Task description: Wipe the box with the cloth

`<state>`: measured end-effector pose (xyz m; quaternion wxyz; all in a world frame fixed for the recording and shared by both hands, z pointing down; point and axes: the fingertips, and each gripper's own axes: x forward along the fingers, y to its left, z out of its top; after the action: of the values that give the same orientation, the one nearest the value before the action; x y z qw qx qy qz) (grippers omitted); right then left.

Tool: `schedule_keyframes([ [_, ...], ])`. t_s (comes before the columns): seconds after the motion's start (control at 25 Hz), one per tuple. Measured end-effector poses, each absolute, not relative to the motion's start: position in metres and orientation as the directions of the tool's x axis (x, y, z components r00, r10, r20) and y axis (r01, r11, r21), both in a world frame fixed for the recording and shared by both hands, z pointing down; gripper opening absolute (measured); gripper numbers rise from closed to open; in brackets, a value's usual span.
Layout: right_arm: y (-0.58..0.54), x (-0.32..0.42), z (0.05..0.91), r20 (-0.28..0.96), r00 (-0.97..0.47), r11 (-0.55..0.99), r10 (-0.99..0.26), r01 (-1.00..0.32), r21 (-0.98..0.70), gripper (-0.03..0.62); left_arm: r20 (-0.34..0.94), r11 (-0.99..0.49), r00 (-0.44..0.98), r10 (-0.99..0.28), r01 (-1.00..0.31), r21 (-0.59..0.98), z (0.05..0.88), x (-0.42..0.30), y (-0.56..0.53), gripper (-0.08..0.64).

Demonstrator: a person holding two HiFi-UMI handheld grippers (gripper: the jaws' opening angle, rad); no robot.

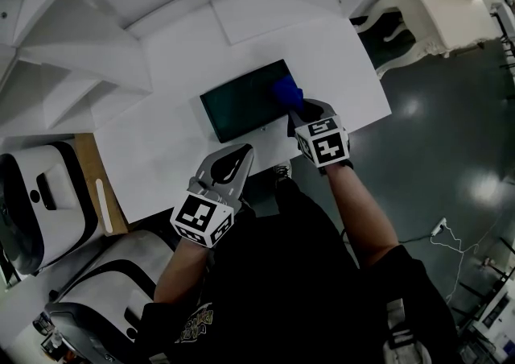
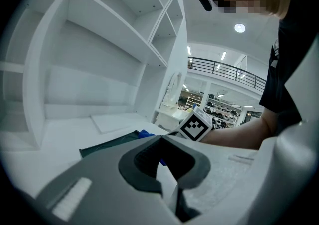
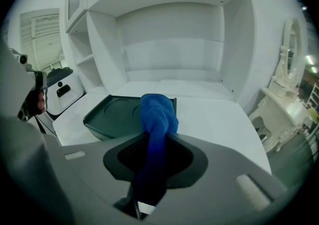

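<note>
Box (image 1: 241, 101) on table (image 1: 161, 145), cloth (image 1: 286, 92) in right claw (image 1: 294, 109) on box's right end, left claw (image 1: 241, 153) just before box

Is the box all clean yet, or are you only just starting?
Done: the right tool grips the blue cloth. In hand: the cloth sits at the right end of the dark box. To do: wiping across the rest of its top; no wipe marks show. The left tool holds nothing.

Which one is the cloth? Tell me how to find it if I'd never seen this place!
Look at the big white table below the shelves; a flat dark green box lies on it. At the box's right end is the cloth, pinched in the right gripper. It is the only bright blue, fuzzy thing among all the white and grey.
</note>
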<state>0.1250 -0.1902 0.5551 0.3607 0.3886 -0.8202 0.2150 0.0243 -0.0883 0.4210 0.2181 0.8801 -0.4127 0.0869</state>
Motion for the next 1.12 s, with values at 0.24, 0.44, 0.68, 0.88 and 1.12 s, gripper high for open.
schedule_keyframes([
  [0.24,-0.201,0.128,0.538,0.739,-0.449,0.616,-0.501,-0.785,-0.059,0.118,0.312,-0.56,0.635,-0.707,-0.772,0.303,0.412,0.024,-0.096,0.0],
  [0.44,-0.221,0.125,0.523,0.721,-0.455,0.631,-0.523,-0.775,-0.032,0.118,0.298,-0.549,0.623,-0.723,-0.78,0.299,0.407,0.024,-0.101,0.0],
  [0.68,-0.244,0.111,0.519,0.722,-0.46,0.655,-0.516,-0.755,-0.013,0.118,0.302,-0.523,0.598,-0.743,-0.799,0.296,0.409,0.02,-0.103,0.0],
  [0.88,-0.266,0.102,0.525,0.729,-0.446,0.675,-0.519,-0.737,0.03,0.117,0.32,-0.487,0.563,-0.762,-0.824,0.29,0.416,0.01,-0.102,0.0],
  [1.12,-0.278,0.088,0.536,0.756,-0.414,0.689,-0.508,-0.721,0.068,0.118,0.329,-0.452,0.536,-0.777,-0.84,0.3,0.42,-0.001,-0.102,0.0],
])
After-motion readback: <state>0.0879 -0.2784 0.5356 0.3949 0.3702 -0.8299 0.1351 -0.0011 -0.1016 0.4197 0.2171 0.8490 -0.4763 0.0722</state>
